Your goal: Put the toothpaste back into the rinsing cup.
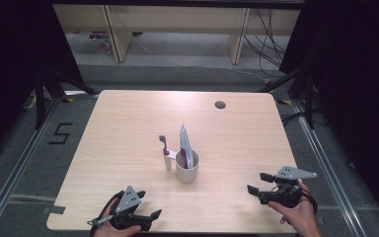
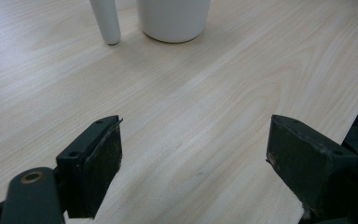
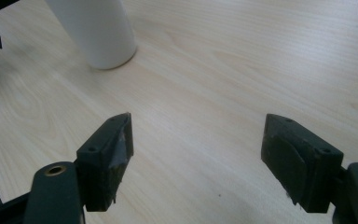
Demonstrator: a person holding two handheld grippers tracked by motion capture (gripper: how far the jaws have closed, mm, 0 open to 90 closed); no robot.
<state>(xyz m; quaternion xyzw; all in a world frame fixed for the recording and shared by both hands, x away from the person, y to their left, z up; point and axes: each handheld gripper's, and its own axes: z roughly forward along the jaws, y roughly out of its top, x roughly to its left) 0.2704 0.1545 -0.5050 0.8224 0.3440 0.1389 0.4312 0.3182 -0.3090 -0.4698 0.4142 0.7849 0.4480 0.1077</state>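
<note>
Where 2 tongs [image 1: 154, 216] [image 1: 254, 183] gape: 1 mug [image 1: 187, 169], 1 toothbrush [image 1: 165, 151], 1 tube [image 1: 186, 145].

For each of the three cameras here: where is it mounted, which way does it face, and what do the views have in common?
High view: above the person's side, looking forward and down on the table; both hands show at the bottom edge, with the left gripper and right gripper.
Left gripper view: rides the left gripper, looking low across the wood at the white cup; own jaws apart.
Right gripper view: rides the right gripper, facing the cup from the other side; jaws apart.
Shared: all three show the cup.
</note>
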